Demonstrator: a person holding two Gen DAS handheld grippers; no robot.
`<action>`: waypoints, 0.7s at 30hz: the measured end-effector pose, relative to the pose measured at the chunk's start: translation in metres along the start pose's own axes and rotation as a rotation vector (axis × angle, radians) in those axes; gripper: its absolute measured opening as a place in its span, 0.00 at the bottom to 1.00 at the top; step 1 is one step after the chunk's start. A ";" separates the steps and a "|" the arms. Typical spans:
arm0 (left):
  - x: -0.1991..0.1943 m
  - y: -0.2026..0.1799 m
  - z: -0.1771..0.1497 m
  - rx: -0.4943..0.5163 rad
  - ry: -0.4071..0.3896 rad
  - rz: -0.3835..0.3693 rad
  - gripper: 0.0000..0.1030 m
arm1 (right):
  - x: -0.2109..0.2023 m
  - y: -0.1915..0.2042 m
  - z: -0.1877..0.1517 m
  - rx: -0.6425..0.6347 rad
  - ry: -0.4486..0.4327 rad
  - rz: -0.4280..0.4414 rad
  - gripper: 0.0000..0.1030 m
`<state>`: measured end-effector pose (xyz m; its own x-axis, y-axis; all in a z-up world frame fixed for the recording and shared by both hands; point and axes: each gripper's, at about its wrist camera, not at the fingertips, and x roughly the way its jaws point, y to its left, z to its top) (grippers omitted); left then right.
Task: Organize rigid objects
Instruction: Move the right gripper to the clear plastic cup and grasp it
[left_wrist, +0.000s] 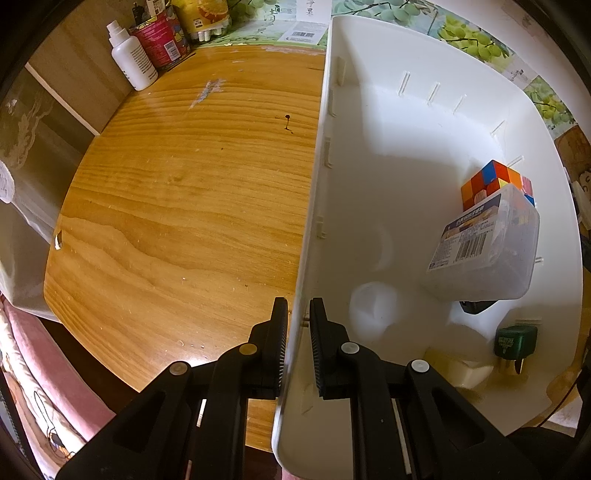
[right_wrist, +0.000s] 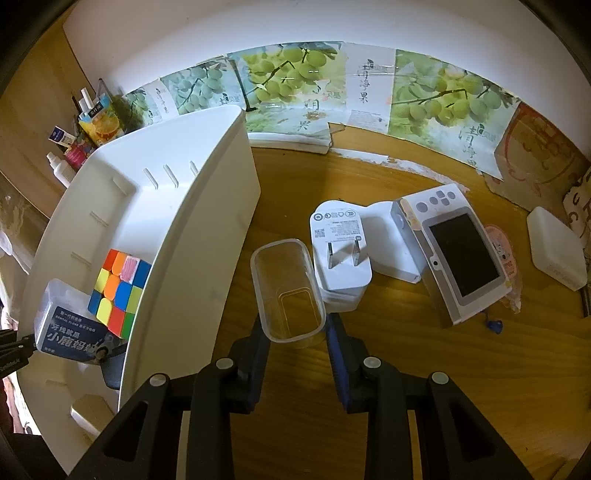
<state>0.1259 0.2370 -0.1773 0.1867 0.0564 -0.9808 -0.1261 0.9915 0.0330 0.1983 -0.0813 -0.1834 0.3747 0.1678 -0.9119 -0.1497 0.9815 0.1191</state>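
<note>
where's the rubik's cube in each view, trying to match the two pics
Left wrist view: the rubik's cube sits at the right edge, inside the white bin, partly behind the clear floss box.
Right wrist view: the cube is at lower left, inside the same bin, just right of the floss box.
Shared landmark: the grape-print panels along the back of the table.

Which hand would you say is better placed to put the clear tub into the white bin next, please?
The right. Its claw is already closed on the clear tub beside the white bin, while the left claw is clamped on the bin's wall, steadying it.
</note>
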 end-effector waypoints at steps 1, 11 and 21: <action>0.000 -0.001 0.000 0.004 0.001 0.001 0.14 | -0.001 0.000 0.000 0.003 0.000 -0.001 0.30; -0.001 -0.004 0.001 0.046 0.000 0.004 0.14 | -0.018 -0.002 -0.008 0.029 -0.021 -0.018 0.29; -0.002 -0.010 0.002 0.099 0.009 -0.005 0.14 | -0.040 -0.001 -0.015 0.061 -0.050 -0.059 0.29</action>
<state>0.1293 0.2274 -0.1755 0.1783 0.0507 -0.9827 -0.0280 0.9985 0.0464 0.1696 -0.0904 -0.1530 0.4270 0.1127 -0.8972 -0.0711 0.9933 0.0909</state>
